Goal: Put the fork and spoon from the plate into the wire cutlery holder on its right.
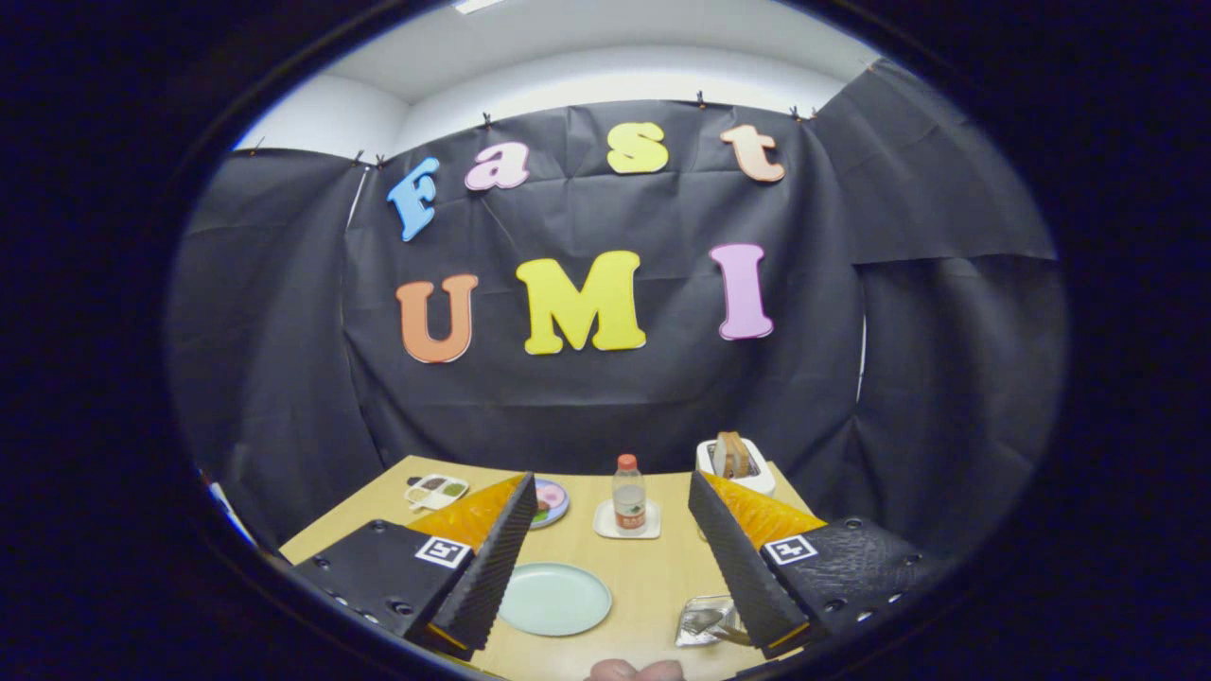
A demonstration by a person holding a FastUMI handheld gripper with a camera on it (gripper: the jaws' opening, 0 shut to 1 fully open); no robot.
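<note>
Gripper (605,558) held high, fingers spread, gripping nothing. Plate (553,599) bare between fingers; holder (705,621) to its right, apparently already holding cutlery.

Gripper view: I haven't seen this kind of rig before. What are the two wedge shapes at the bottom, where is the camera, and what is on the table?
The two wedges are the fingers of one handheld gripper; a person carries it, there is no robot arm. The camera rides on the gripper and looks forward along the fingers, so the picture bends like a fisheye. The fingers stand wide apart and hold nothing.

Below them is a wooden table. Between the fingers lies a pale green plate, which looks bare. By the right finger sits the wire cutlery holder, with something metallic in it; I cannot tell what. Farther off are a small bottle on a white coaster, a patterned plate, a white tray and a toaster holding bread.
</note>
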